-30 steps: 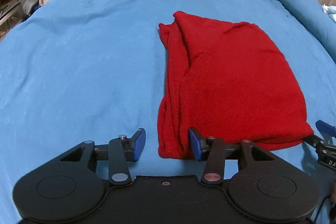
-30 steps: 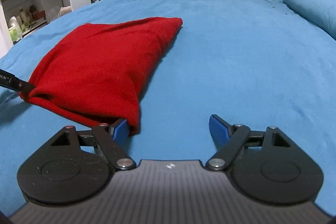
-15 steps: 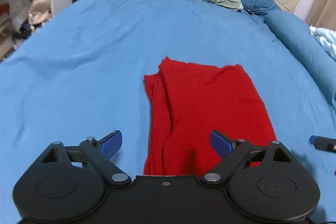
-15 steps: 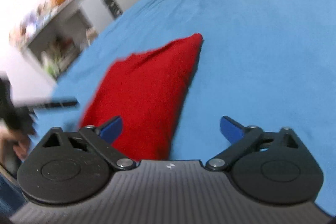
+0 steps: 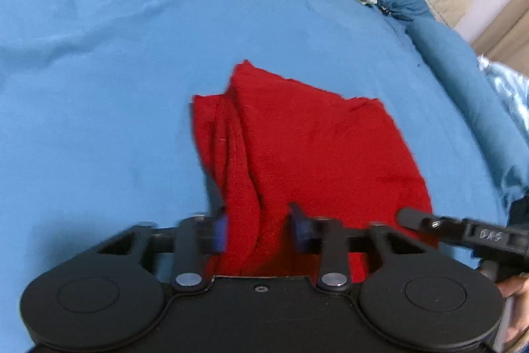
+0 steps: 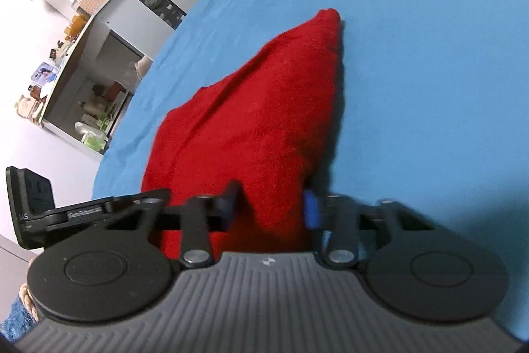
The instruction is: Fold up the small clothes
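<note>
While right gripper straddles red garment, shelves visible.

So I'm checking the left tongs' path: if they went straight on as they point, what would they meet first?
The red cloth. The left tongs already have its near edge between their fingers, so going on means pushing further into the folded cloth lying on the blue bedsheet. Whether the fingers already press it is unclear.

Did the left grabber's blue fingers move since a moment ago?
Yes. The left gripper has narrowed its blue fingers and now straddles the near edge of the folded red knitted cloth, which lies on the blue bedsheet.
</note>
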The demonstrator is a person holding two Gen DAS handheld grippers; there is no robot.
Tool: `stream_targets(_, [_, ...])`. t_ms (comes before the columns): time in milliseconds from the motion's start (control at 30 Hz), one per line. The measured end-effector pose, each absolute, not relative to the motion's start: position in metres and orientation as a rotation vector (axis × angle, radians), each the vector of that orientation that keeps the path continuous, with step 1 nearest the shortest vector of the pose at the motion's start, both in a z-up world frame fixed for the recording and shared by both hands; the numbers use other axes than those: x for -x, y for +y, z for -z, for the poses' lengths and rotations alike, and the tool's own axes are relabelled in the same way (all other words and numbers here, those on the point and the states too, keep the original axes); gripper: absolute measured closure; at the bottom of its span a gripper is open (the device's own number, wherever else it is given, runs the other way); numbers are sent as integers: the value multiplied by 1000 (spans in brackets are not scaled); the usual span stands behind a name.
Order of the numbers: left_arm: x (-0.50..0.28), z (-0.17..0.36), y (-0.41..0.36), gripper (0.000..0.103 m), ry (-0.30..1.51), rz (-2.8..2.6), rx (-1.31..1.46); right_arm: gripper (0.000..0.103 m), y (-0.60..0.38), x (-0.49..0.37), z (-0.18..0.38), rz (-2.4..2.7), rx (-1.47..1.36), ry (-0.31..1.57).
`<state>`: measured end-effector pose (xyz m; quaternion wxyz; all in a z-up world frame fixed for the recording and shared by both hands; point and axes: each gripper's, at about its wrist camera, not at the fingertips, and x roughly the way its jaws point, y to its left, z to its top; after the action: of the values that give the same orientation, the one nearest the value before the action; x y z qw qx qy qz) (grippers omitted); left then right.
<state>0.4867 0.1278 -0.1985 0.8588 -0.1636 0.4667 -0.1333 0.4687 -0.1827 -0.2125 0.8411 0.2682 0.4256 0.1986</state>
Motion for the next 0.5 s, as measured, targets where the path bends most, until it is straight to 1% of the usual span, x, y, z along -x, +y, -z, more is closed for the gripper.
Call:
stream_targets(67, [-483,187,123,79,960,275,315,66,-183,-464,198,-429,-570,879])
stream_targets(133, [-470,168,118,82,925,304,319,67,-187,-452,176,-451,-560,854])
stream_targets(233, [-442,140,107,83,885,374,367,67,-197,-421,141,-446,-483,817])
stream_targets(333, [-398,116,85,83,844,431,342,67,-225,-372,115,-450,-468,798])
stream_targets(400, [-365,115,68,83,848,475,353,67,-246,-336,114,-427,-467,818])
stream_targets(500, [-327,136,36,83,874,483,302,66,-266,-295,137,-356,-455,877])
